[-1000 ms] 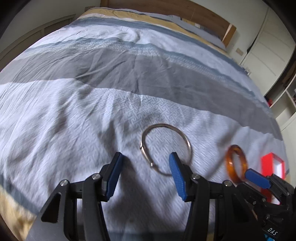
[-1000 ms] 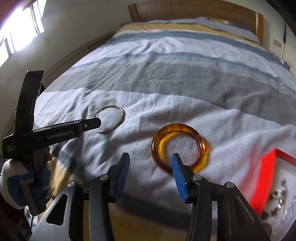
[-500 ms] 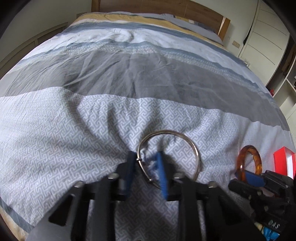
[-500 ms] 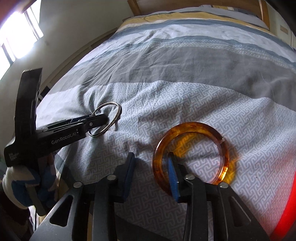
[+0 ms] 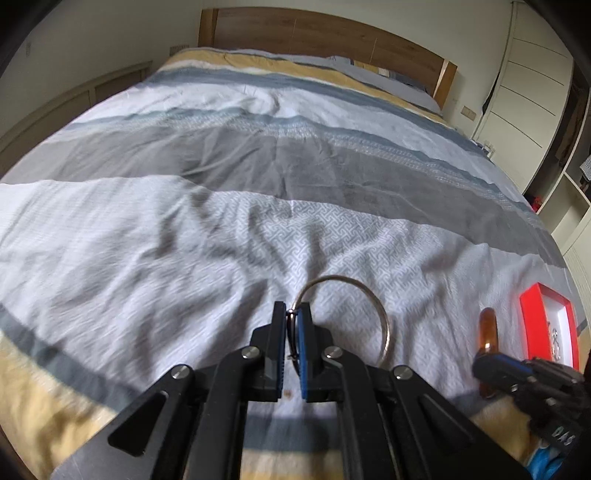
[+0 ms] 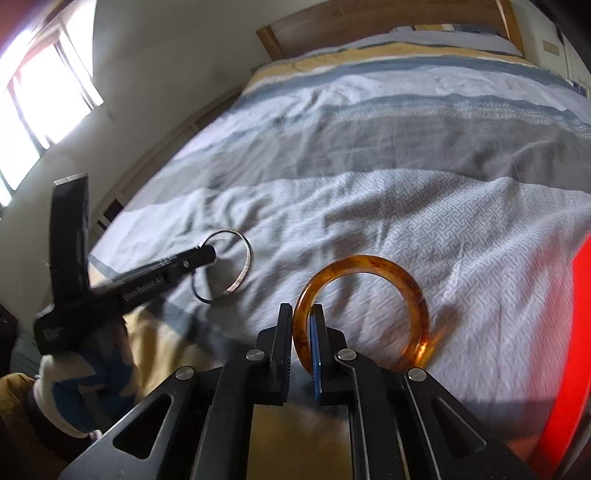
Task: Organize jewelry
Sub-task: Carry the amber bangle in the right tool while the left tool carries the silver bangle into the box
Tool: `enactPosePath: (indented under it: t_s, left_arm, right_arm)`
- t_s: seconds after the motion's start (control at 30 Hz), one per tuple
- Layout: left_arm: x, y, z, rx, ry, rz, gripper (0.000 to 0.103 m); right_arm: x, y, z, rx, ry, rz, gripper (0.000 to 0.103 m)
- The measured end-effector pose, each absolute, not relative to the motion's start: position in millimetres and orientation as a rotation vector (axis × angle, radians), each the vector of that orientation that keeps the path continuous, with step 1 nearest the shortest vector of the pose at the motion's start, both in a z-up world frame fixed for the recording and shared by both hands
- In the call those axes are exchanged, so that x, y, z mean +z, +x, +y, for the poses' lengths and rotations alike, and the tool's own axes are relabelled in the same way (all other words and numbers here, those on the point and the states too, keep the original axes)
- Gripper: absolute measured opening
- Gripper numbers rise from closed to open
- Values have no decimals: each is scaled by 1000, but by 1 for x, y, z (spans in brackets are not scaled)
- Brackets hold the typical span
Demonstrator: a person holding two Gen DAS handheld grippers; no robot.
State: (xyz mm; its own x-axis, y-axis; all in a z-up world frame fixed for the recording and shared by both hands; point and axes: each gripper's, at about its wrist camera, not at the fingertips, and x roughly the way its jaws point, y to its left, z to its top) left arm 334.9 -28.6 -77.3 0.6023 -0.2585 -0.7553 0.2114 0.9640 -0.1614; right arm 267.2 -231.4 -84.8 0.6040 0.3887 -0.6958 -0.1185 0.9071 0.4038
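A thin silver bangle (image 5: 384, 321) is raised a little off the striped bedcover (image 5: 184, 240). My left gripper (image 5: 291, 314) is closing its jaws on the bangle's left rim, and the blue pads press on it. An amber bangle (image 6: 406, 280) stands tilted up from the cover. My right gripper (image 6: 301, 314) is closing on its left rim, which sits pinched between the pads. In the right wrist view the left gripper (image 6: 210, 254) holds the silver bangle (image 6: 245, 269) to the left. In the left wrist view the amber bangle (image 5: 487, 328) shows edge-on at the right.
A red jewelry box (image 5: 532, 306) with a white lining lies open on the bed to the right, and its red edge (image 6: 576, 332) fills the right wrist view's side. A gloved hand (image 6: 74, 369) holds the left tool. A wooden headboard (image 5: 332, 33) stands at the far end.
Both grippers went from open to shut, the left onto the silver bangle's rim and the right onto the amber bangle's rim. Both bangles have tipped up off the cover.
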Motion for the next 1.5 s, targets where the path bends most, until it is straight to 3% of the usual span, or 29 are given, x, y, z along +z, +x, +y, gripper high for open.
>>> enactPosePath:
  t_s: [0.47,0.8,1.23,1.5]
  left_arm:
    - [-12,266,-15,-249,12,830,5]
    - [24,225,-94,-408,34,807,5]
    - [0,197,-262,-664,116,862,5]
    - [-45,177,-304,-732,225,919,5]
  right_arm:
    - [-5,186,-226,358,403,718,9]
    - [25,129,-295,213,369,664,9]
    - [-27,119,-419,-12,301,796,9]
    - [-73,134,-449,-45,289,889,9]
